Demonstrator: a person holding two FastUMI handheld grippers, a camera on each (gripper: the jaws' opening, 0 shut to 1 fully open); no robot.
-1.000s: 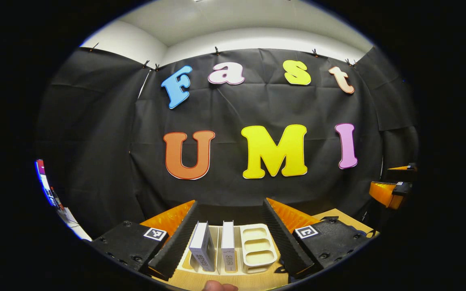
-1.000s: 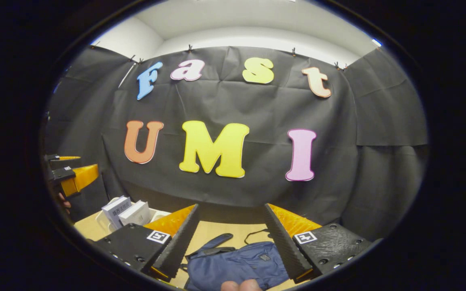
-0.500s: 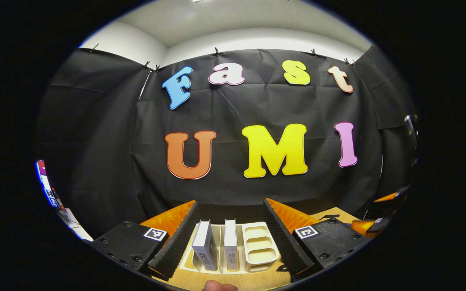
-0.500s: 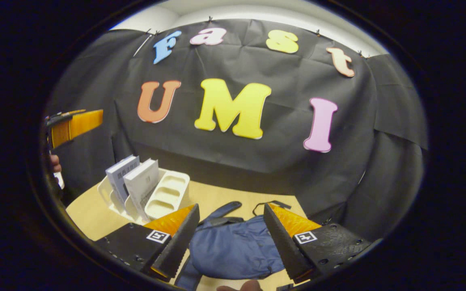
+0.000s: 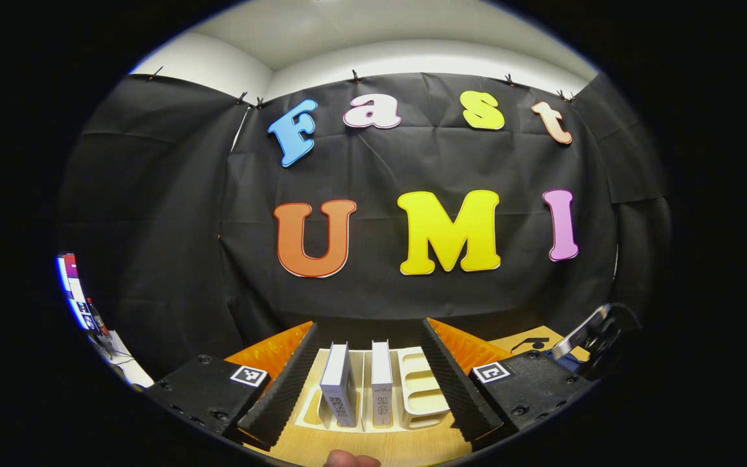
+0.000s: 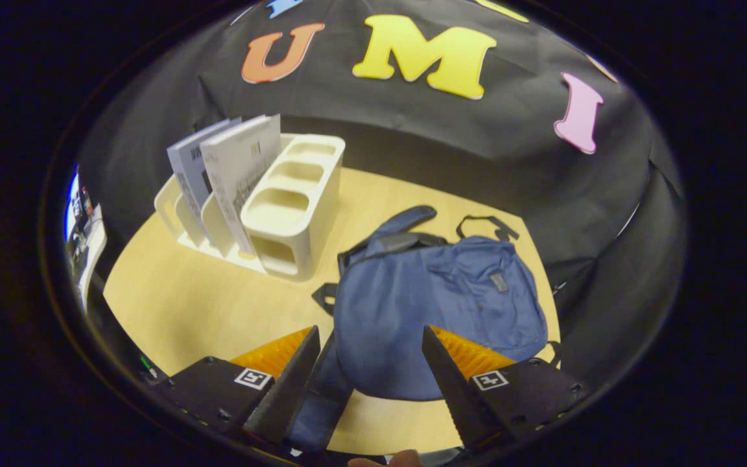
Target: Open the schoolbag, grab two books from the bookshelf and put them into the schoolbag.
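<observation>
Surface (image 6: 185,305): pale wood, curved by the lens, its near edge cut off in both views.

Schoolbag (image 6: 438,311): blue fabric, lying flat on the surface to the right of the bookshelf and apart from it. A padded strap runs from its top toward the back wall, and a thin dark cord loops beside it. Its near edge is hidden behind the right gripper's jaws; whether it is zipped cannot be made out.

Bookshelf (image 6: 292,207): cream plastic rack with upright dividers and a row of open compartments along its right side. In the left gripper view its base is cut off at the bottom (image 5: 419,389).

Two books (image 6: 234,168): pale covers, standing in adjacent slots at the rack's left, leaning slightly; cover print too small to tell. Seen spine-on in the left gripper view (image 5: 360,389).

Right gripper (image 6: 368,379): jaws wide apart, holding nothing, above the bag's near edge.

Left gripper (image 5: 368,379): jaws wide apart, holding nothing, facing the books.
</observation>
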